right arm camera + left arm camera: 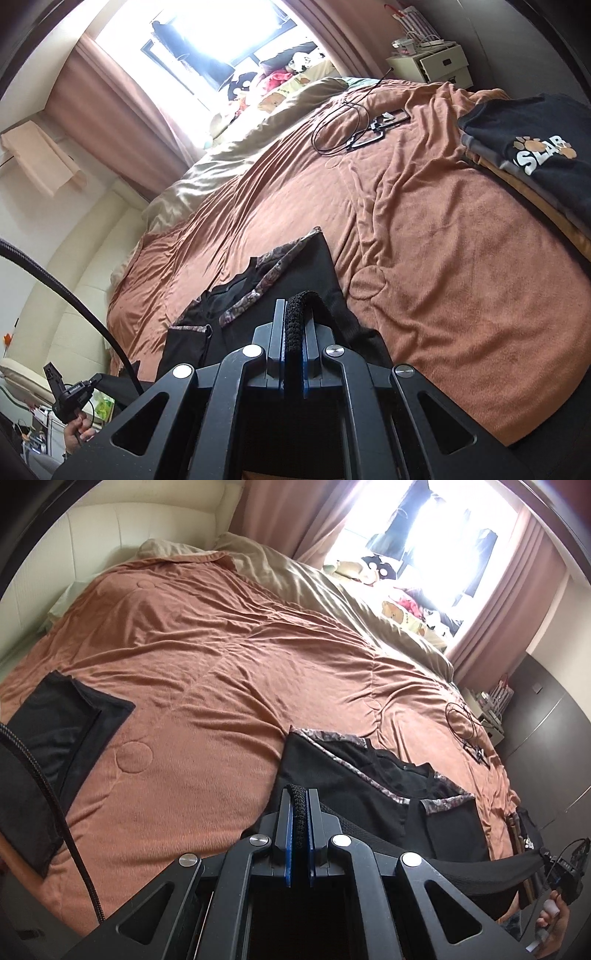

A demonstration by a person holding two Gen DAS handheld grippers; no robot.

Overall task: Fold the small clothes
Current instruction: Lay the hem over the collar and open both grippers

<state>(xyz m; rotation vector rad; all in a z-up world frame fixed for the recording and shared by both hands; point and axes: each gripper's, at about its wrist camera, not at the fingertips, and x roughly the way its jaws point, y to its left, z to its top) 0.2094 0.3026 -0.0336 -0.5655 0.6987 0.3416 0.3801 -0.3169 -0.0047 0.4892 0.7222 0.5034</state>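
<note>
black angular tongs [300, 808] with blue-edged fingers, silver round screws, and a braided black cable [55, 794].

The middle of the bed's brown blanket [207, 672] lies open. A black garment [55, 731] blocks its left edge, a clothes stack [532, 155] the right, tangled cables [354, 125] far right.

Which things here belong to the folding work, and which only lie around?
Belong to the job:
- black garment with patterned trim, its hem pinched by both
- left gripper, shut
- right gripper, shut
- stack of folded clothes

Just lying about:
- black cable
- stuffed toys
- nightstand
</note>
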